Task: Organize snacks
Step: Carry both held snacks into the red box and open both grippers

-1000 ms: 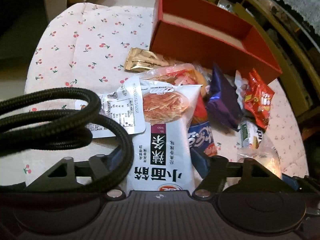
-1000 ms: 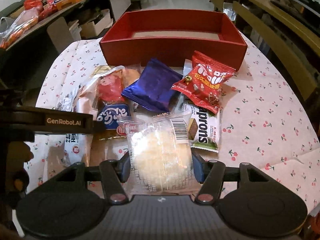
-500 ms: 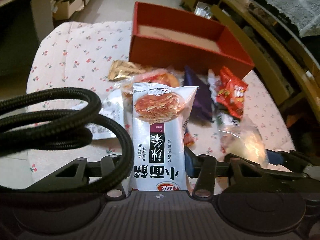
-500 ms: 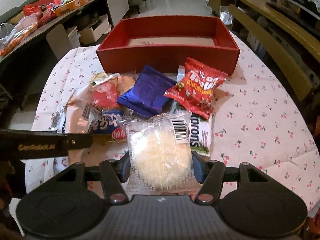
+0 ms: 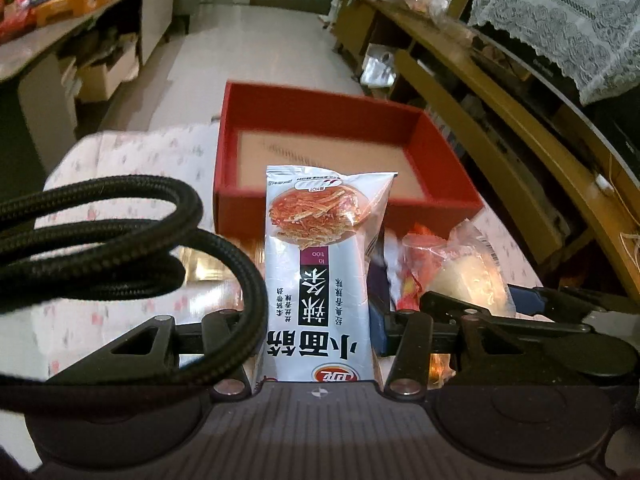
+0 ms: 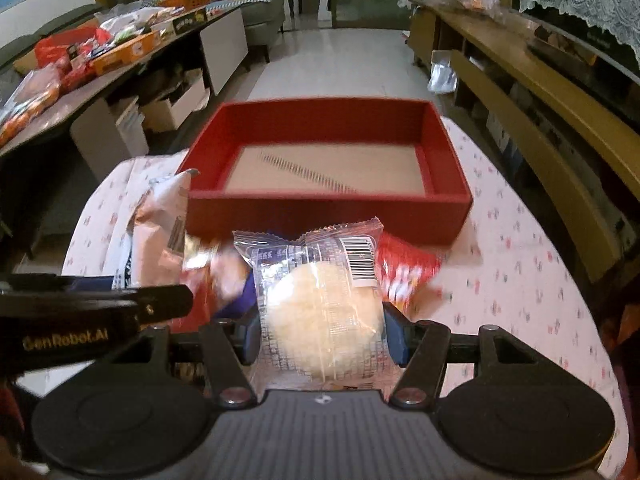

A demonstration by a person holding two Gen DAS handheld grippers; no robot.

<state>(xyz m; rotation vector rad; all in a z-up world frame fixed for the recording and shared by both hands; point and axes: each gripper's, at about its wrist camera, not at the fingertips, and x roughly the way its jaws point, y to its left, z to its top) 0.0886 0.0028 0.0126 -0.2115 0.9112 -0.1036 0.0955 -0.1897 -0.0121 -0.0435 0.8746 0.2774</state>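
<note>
My left gripper (image 5: 316, 332) is shut on a tall white noodle-snack bag (image 5: 320, 264) and holds it upright, in front of the empty red box (image 5: 440, 200). My right gripper (image 6: 322, 340) is shut on a clear-wrapped round bun (image 6: 320, 312), held above the table short of the red box (image 6: 328, 216). The bun (image 5: 472, 280) and right gripper also show at the right of the left wrist view. The white bag (image 6: 160, 224) and left gripper show at the left of the right wrist view.
Loose snacks lie on the cherry-print tablecloth (image 6: 520, 280) below the grippers, among them a red packet (image 6: 404, 268) and a purple one (image 6: 240, 300). A black cable (image 5: 120, 240) loops across the left wrist view. Wooden shelving (image 6: 540, 128) runs along the right.
Both grippers have risen from the snack pile with their packets and moved toward the red box, which now sits straight ahead with its floor in view.
</note>
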